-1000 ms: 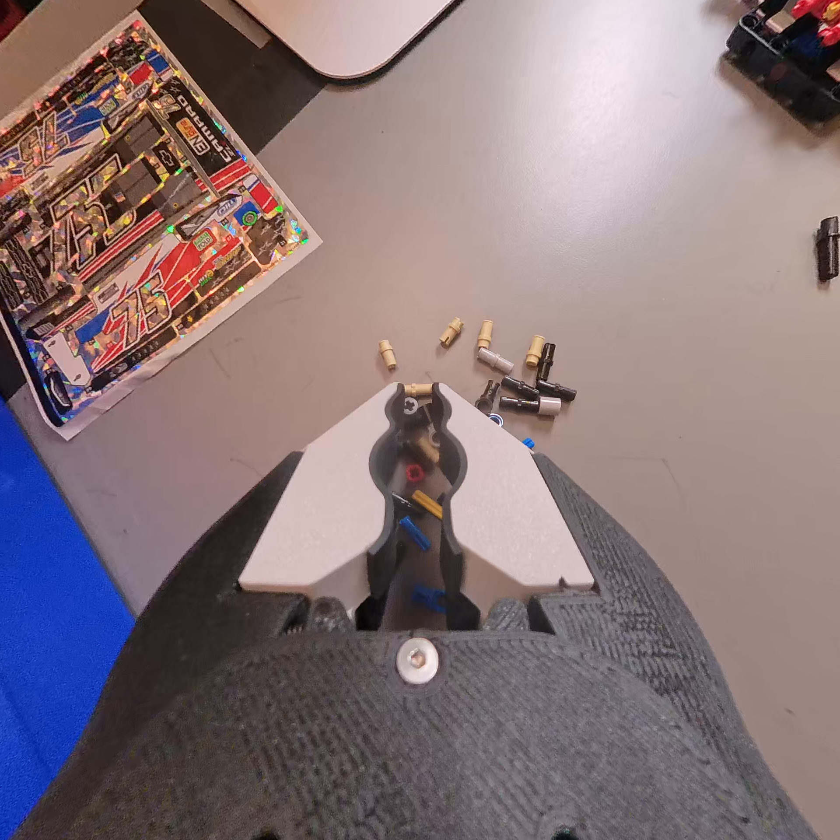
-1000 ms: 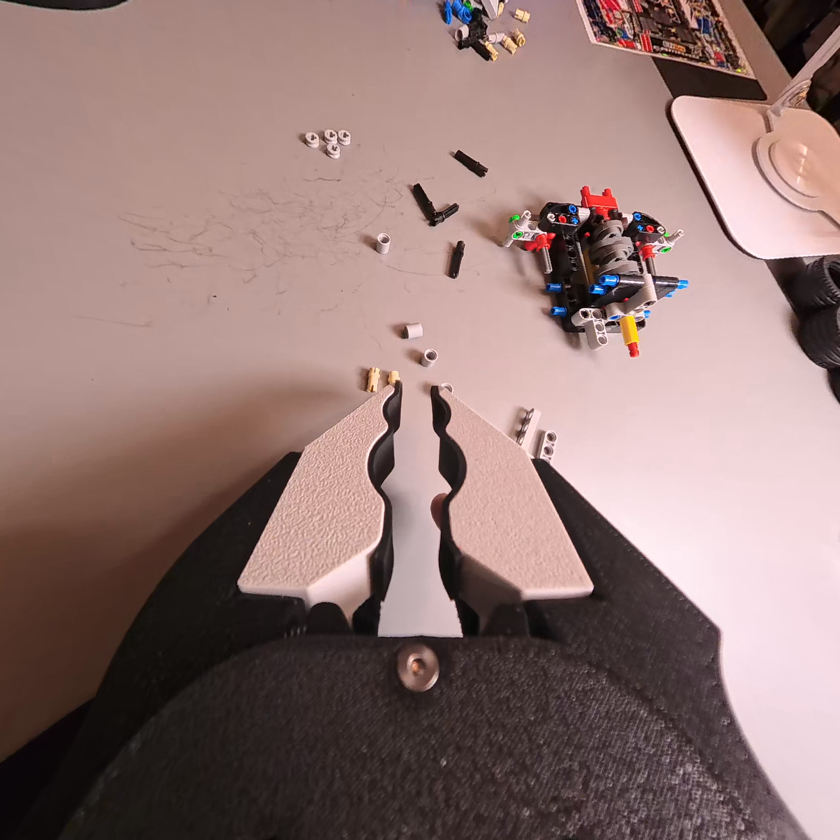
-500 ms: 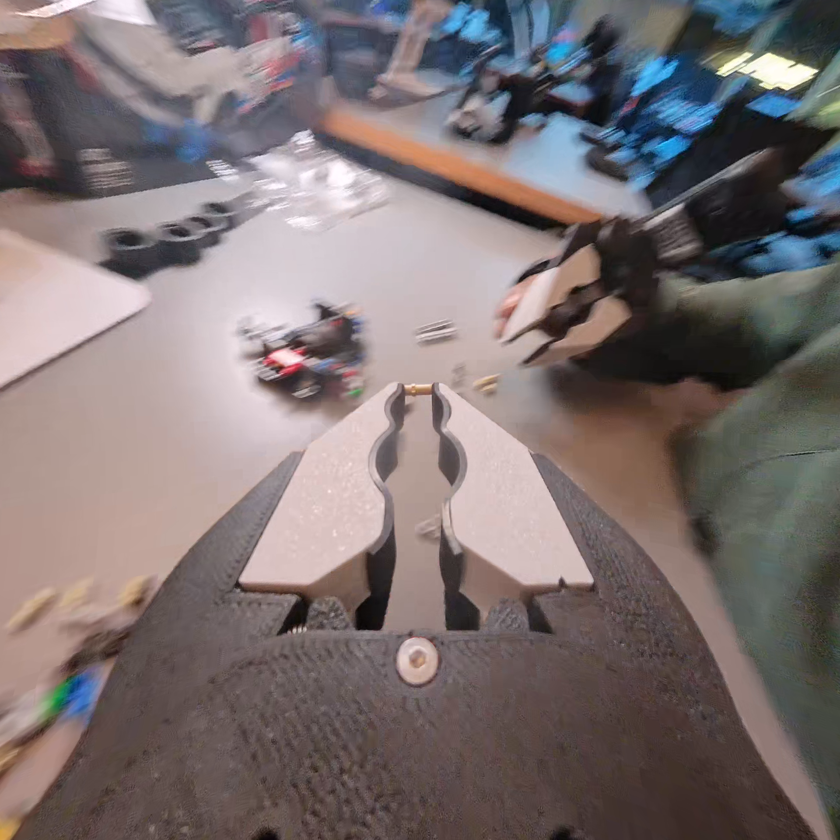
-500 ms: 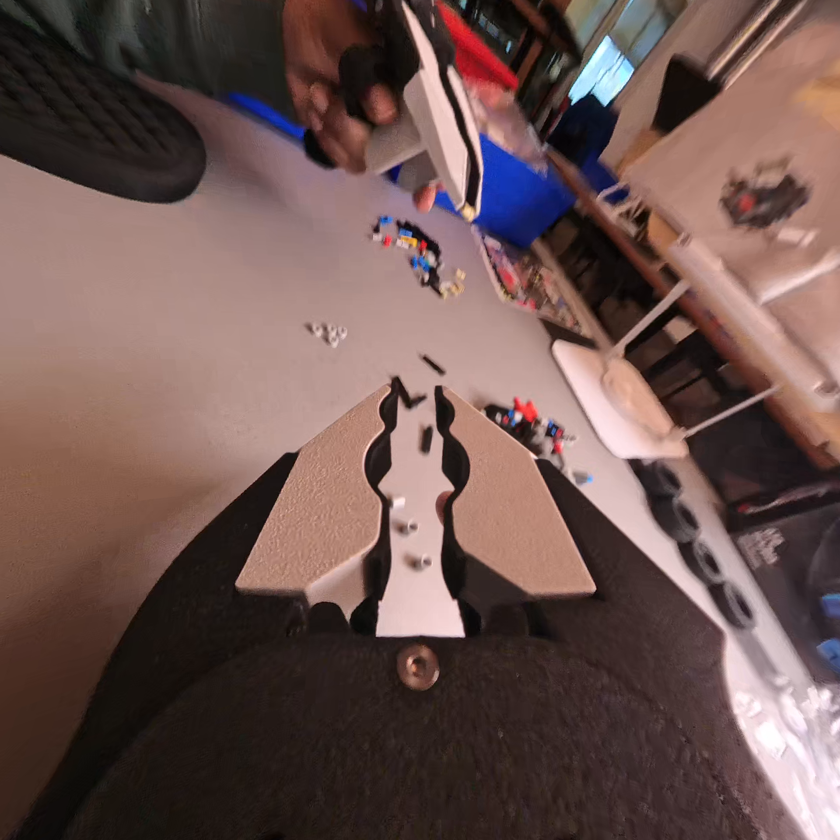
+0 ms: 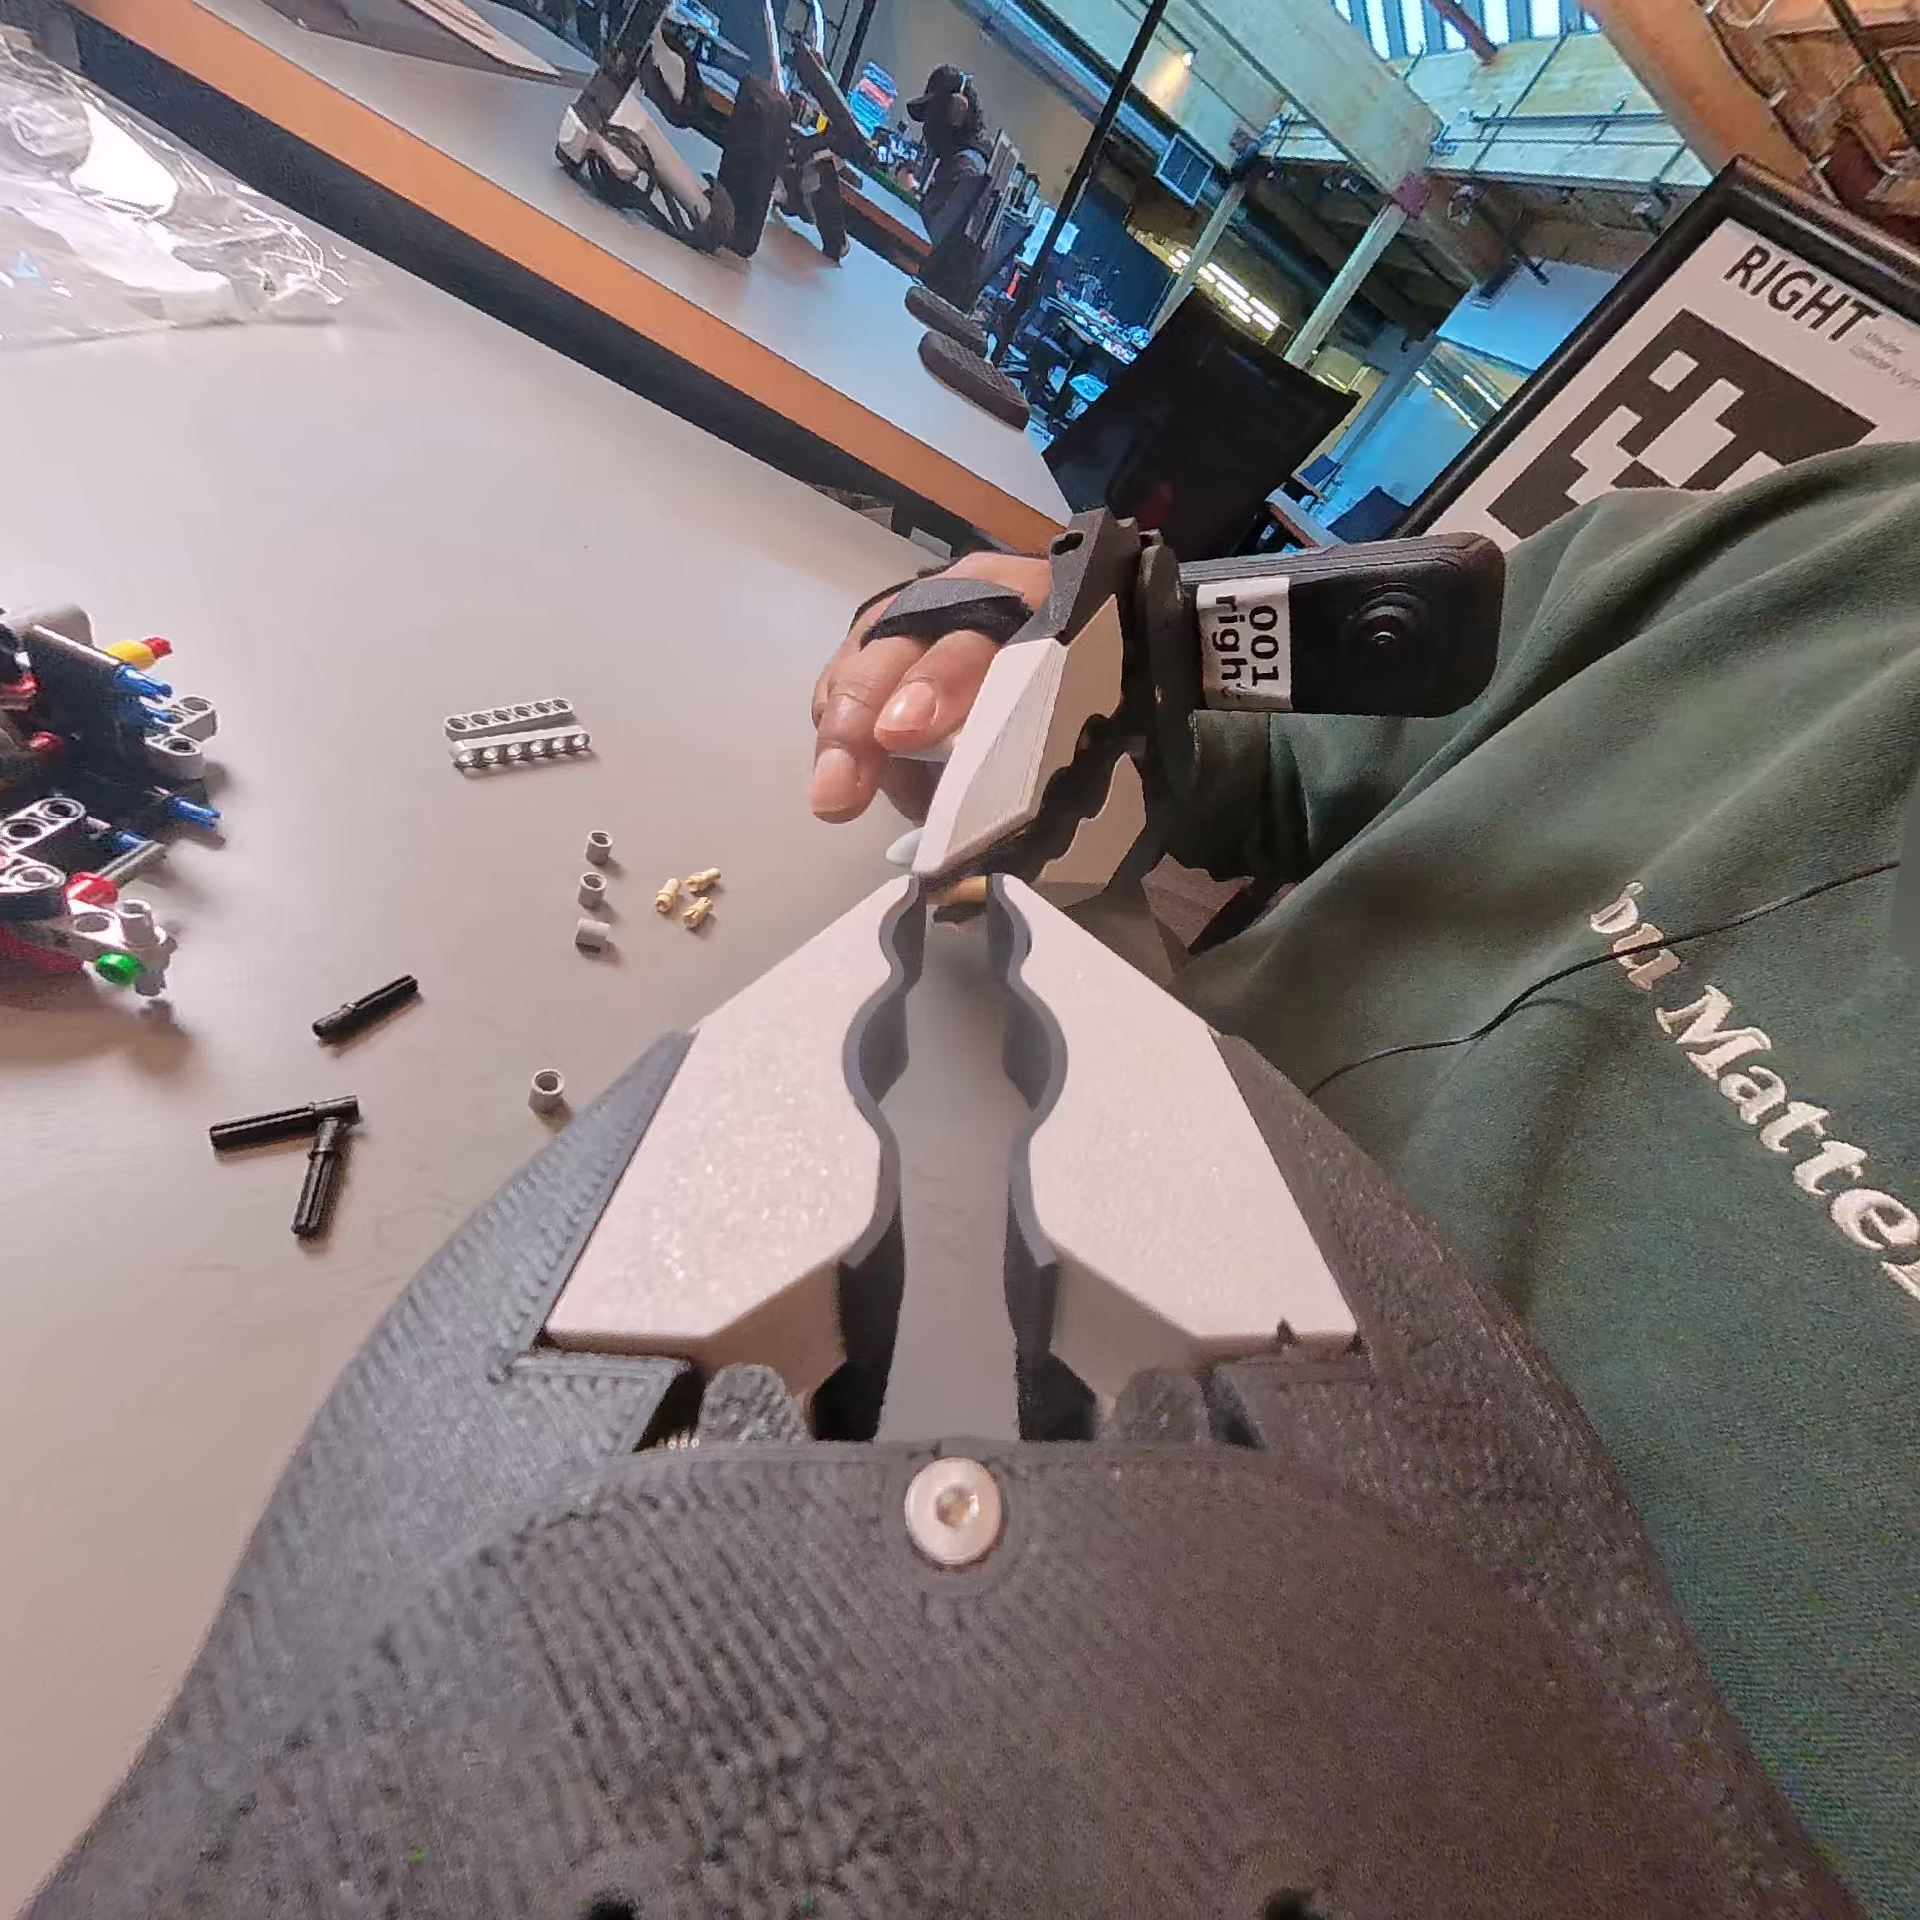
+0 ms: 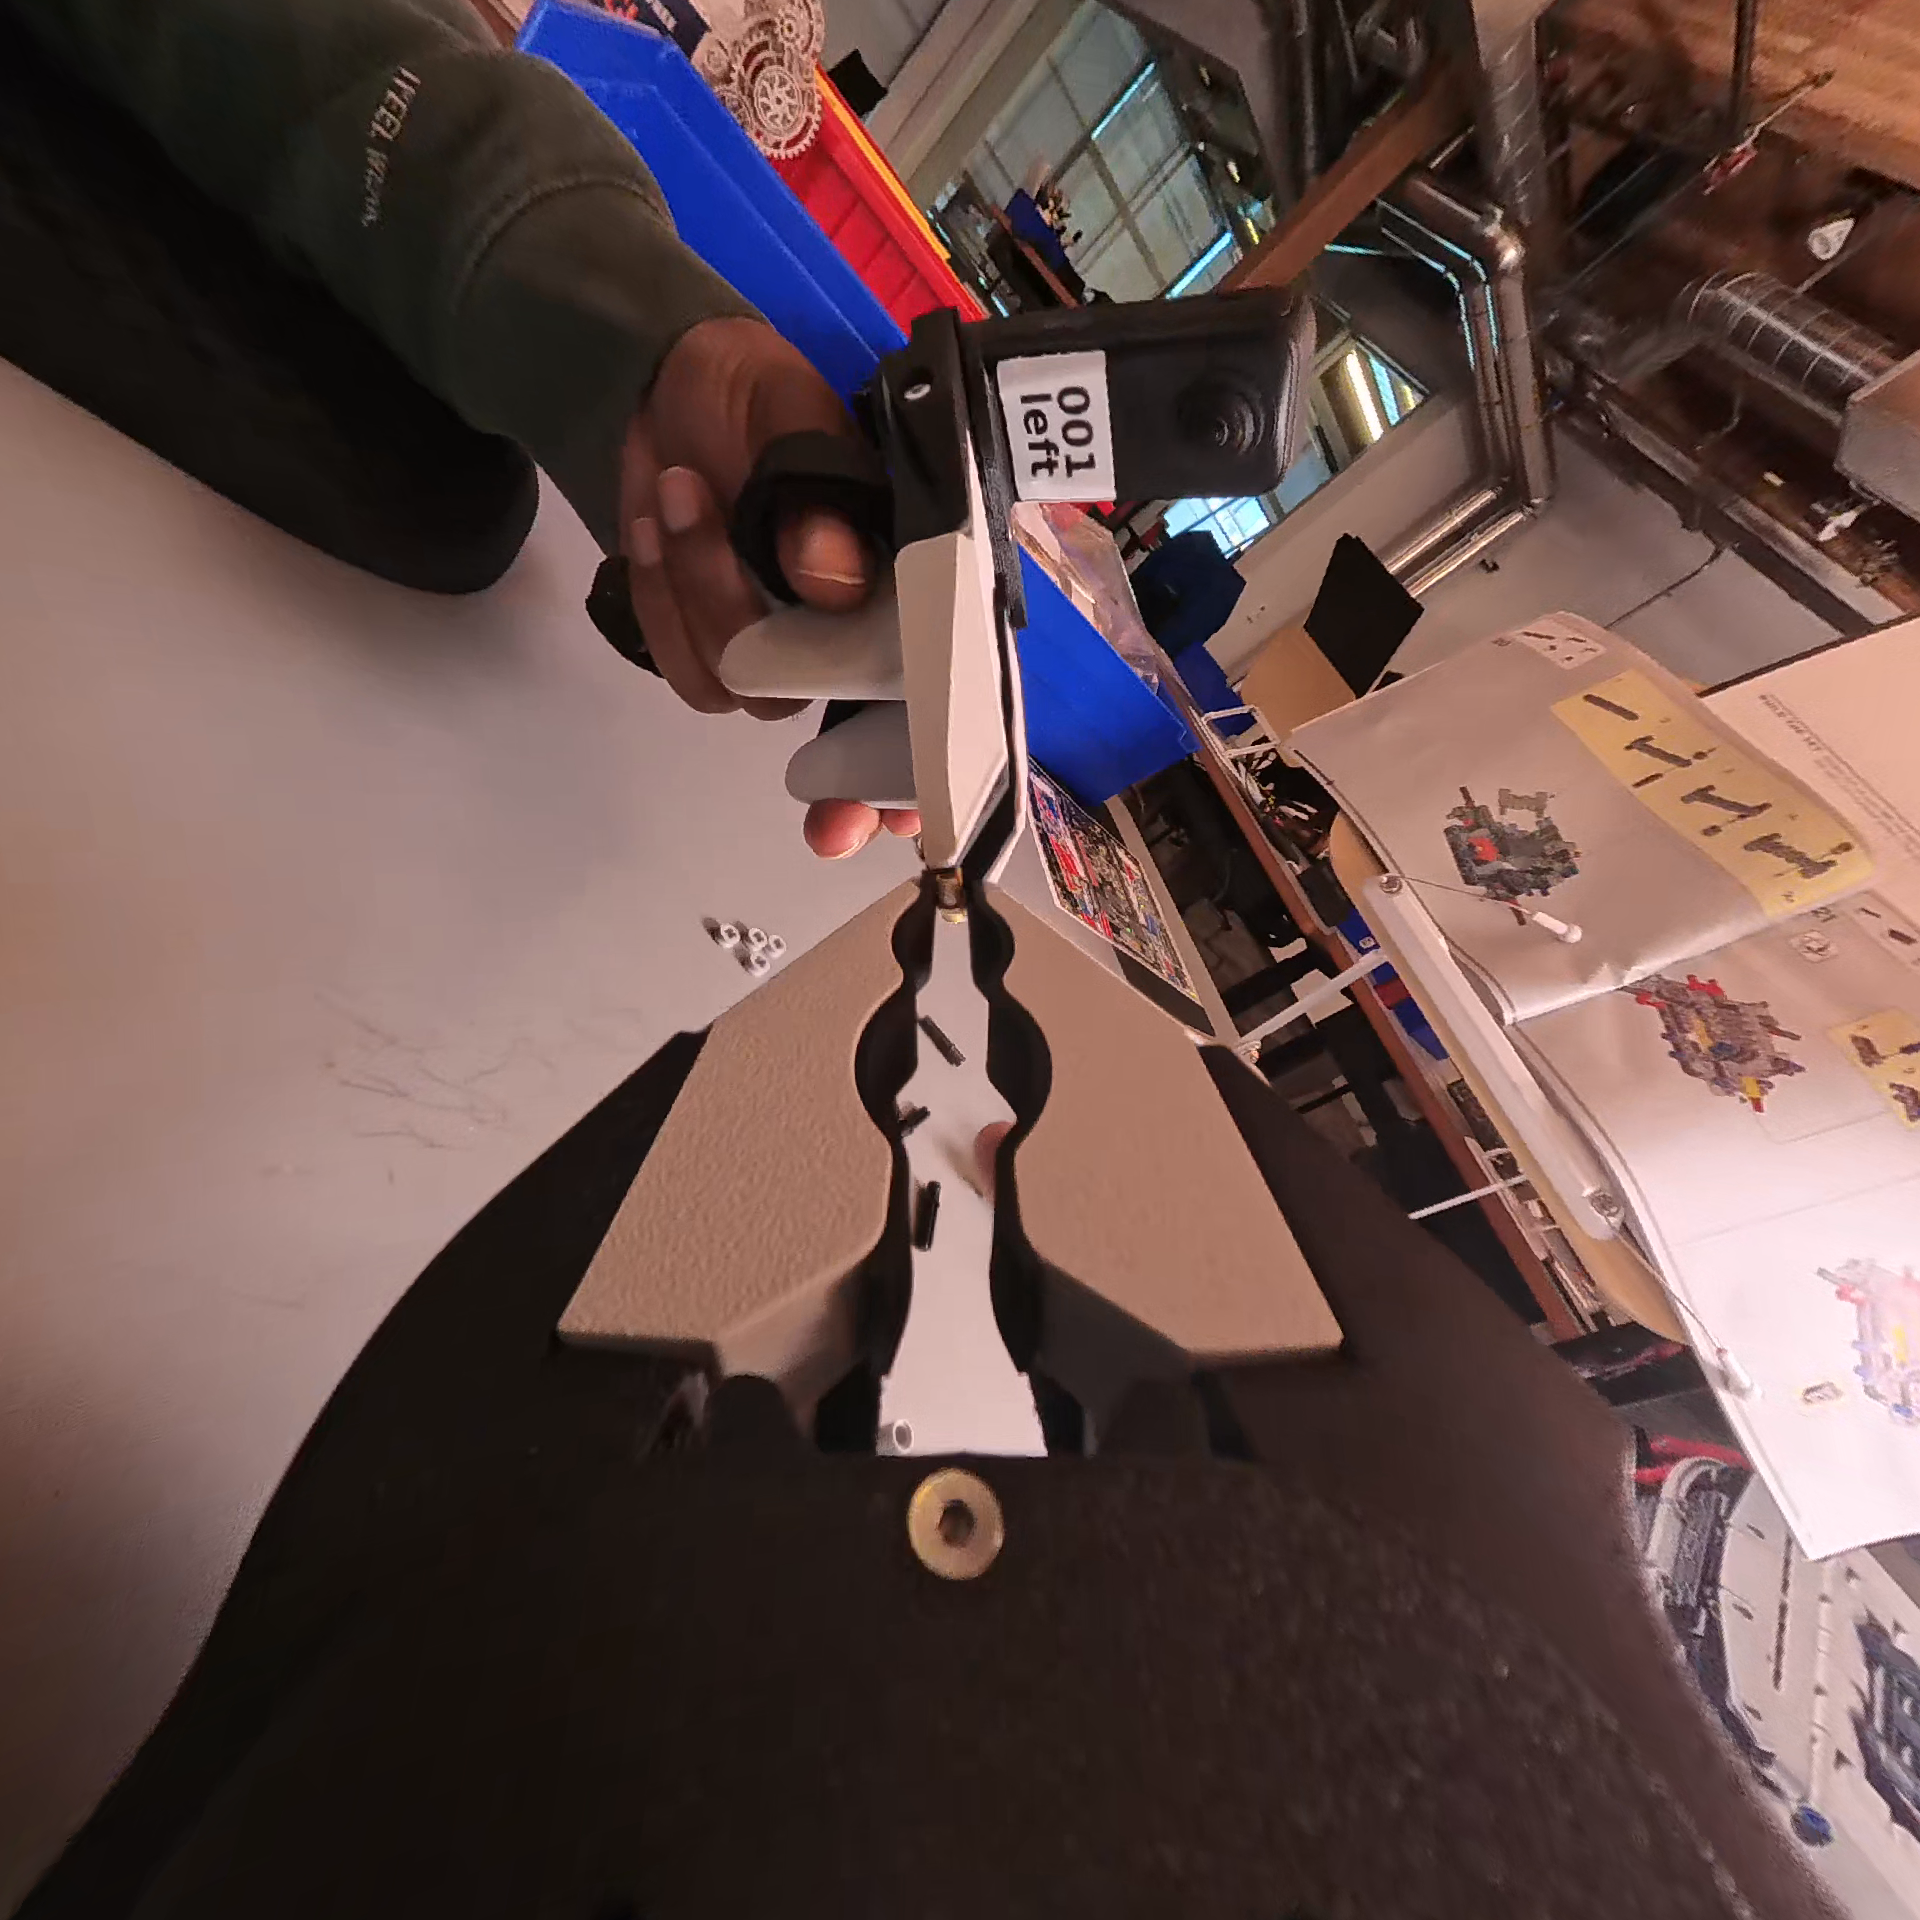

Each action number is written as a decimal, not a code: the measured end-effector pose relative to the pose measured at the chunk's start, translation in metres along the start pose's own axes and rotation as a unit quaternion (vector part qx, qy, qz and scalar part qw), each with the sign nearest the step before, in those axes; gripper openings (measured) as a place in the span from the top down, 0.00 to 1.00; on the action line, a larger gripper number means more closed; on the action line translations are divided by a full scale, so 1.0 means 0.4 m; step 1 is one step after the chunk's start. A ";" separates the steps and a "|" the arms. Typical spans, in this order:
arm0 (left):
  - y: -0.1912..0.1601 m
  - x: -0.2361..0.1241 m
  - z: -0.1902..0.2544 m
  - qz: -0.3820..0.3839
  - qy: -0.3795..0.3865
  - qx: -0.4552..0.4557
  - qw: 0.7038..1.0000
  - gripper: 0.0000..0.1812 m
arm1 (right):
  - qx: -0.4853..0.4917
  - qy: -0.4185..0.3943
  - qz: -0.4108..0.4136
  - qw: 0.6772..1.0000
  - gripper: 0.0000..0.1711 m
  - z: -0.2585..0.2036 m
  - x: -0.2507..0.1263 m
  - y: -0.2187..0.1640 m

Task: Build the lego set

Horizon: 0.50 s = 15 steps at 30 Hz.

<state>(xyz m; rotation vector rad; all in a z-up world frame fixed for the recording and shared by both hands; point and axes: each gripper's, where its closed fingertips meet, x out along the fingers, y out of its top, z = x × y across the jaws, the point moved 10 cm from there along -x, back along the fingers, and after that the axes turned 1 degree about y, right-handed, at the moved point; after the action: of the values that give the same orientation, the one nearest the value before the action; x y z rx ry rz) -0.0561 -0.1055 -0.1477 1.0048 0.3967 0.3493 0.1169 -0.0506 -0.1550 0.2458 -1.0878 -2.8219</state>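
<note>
My left gripper [image 5: 954, 902] is shut on a small tan pin [image 5: 961, 891] at its tips, raised above the grey table [image 5: 416, 540]. My right gripper [image 5: 940, 868] meets it tip to tip from above. In the right wrist view the right gripper [image 6: 951, 891] has its jaws a little apart around the tan pin [image 6: 948, 896]; I cannot tell if they touch it. The left gripper [image 6: 951, 862] hangs tip-down onto it. The partly built black, red and blue model [image 5: 73, 831] lies at the left on the table.
Loose on the table are two grey beams [image 5: 516, 730], grey bushes [image 5: 592, 888], tan pins [image 5: 686, 896] and black pins [image 5: 364, 1008]. A sticker sheet [image 6: 1107, 899], a blue bin [image 6: 1081, 675] and an open instruction booklet [image 6: 1662, 883] stand beyond. A person's green sleeve [image 5: 1558, 935] fills the right. Only a small space, under 4 cm, lies between the two pairs of fingers.
My left gripper lifted the tan pin off the pile and swung right. My right gripper rose from the table. The two now meet tip to tip in the air.
</note>
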 end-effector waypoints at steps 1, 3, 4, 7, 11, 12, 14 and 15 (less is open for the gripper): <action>-0.002 0.001 -0.002 -0.001 0.001 -0.002 1.000 0.95 | 0.000 0.007 -0.005 1.000 0.99 0.001 0.000 -0.001; -0.004 0.000 -0.008 0.000 0.014 -0.001 1.000 0.93 | 0.013 0.027 -0.020 0.999 0.99 0.010 -0.004 -0.011; -0.001 -0.008 -0.015 0.005 0.031 0.006 0.999 0.90 | 0.032 0.046 -0.040 0.998 0.99 0.021 -0.011 -0.023; 0.016 -0.059 -0.045 0.018 0.123 0.049 0.991 0.84 | 0.128 0.123 -0.163 0.971 0.99 0.061 -0.057 -0.104; 0.020 -0.146 -0.096 -0.001 0.301 0.125 0.946 0.85 | 0.211 0.189 -0.298 0.912 0.99 0.069 -0.126 -0.202; 0.021 -0.166 -0.109 -0.002 0.334 0.131 0.933 0.85 | 0.220 0.196 -0.313 0.903 0.99 0.067 -0.131 -0.212; 0.020 -0.208 -0.135 -0.008 0.395 0.139 0.908 0.86 | 0.228 0.201 -0.325 0.896 0.98 0.063 -0.130 -0.221; 0.019 -0.230 -0.149 -0.013 0.424 0.139 0.895 0.86 | 0.228 0.206 -0.331 0.892 0.98 0.060 -0.127 -0.224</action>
<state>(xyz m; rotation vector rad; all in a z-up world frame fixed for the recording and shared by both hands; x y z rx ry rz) -0.1654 -0.0998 -0.1548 1.0849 1.2802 0.7209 0.1584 0.0392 -0.1921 1.4293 -1.7895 -2.7162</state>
